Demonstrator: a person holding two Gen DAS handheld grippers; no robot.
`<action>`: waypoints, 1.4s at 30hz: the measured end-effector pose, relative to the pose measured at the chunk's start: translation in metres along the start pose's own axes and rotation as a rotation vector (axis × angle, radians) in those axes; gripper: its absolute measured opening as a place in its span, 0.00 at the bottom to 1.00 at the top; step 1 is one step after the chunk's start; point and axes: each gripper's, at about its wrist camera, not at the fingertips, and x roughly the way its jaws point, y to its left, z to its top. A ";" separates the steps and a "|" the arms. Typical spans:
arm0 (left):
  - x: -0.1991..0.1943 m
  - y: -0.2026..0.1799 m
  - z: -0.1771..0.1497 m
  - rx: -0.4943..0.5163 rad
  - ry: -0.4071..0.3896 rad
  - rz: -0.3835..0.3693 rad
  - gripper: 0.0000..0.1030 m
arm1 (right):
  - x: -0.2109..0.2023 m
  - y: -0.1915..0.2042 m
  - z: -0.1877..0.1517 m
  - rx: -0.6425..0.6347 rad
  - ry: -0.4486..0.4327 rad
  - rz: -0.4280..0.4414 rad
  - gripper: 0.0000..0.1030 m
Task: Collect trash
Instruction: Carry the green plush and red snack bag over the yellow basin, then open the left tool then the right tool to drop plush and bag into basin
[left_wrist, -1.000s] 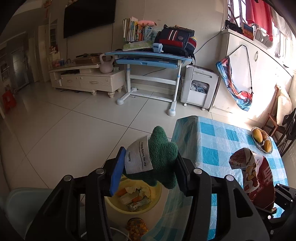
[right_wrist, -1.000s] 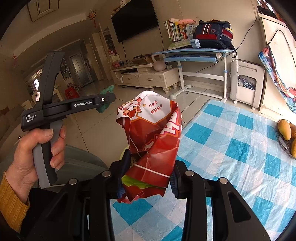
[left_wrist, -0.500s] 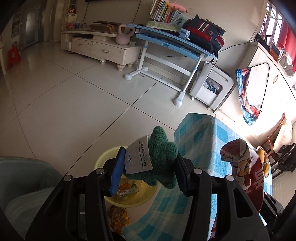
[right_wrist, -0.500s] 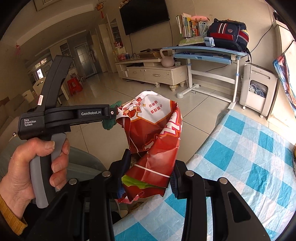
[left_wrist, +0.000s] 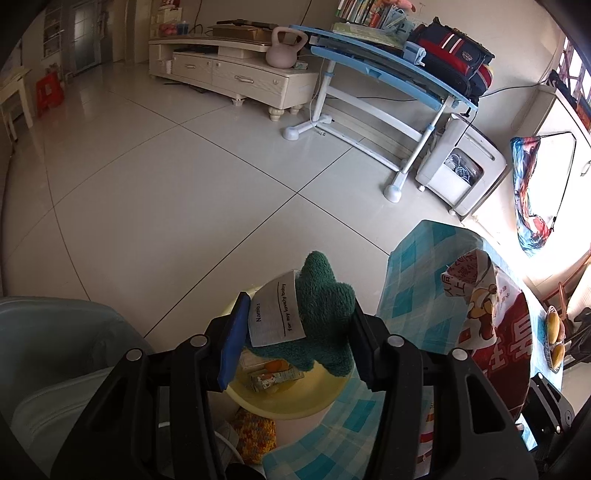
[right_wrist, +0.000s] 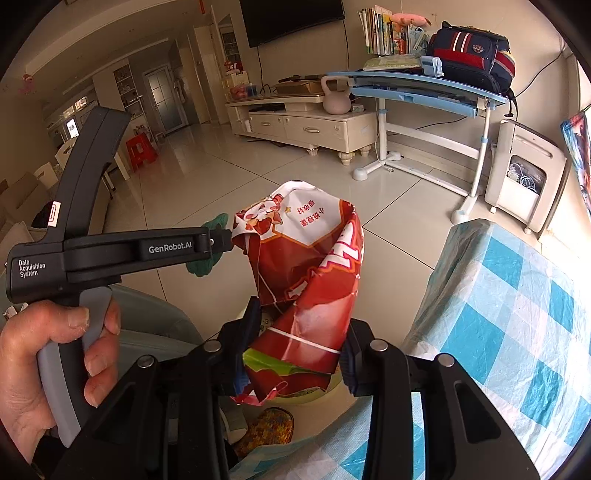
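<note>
Between your left gripper's (left_wrist: 295, 332) jaws the green cloth (left_wrist: 321, 314) sits pinched above the yellow basin (left_wrist: 295, 400), your right gripper (right_wrist: 295, 354) clamps the red bag (right_wrist: 306, 280) beside it, so releasing off-centre risks either missing onto the floor (left_wrist: 184, 184).

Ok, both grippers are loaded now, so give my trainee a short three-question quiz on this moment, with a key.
1. True or false: the left gripper holds the crumpled red snack bag.
2. What lies below the fuzzy green cloth toy with the white paper tag?
A. a red stool
B. a round yellow plastic basin with wrappers in it
C. a pink kettlebell
3. Fill in: the checked blue and white tablecloth lies to the ___ of the right gripper in its own view.

Key:
1. False: the left gripper grips the green toy, and the right gripper grips the red bag.
2. B
3. right
</note>
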 end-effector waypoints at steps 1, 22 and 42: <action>0.003 0.003 0.001 -0.005 0.008 0.015 0.48 | 0.003 0.000 0.000 -0.001 0.005 -0.002 0.37; -0.024 0.039 0.014 -0.145 -0.081 0.091 0.71 | 0.057 0.017 0.013 -0.039 0.076 -0.009 0.40; -0.071 0.007 0.020 -0.030 -0.265 0.121 0.83 | 0.001 0.006 0.005 0.080 -0.088 -0.119 0.82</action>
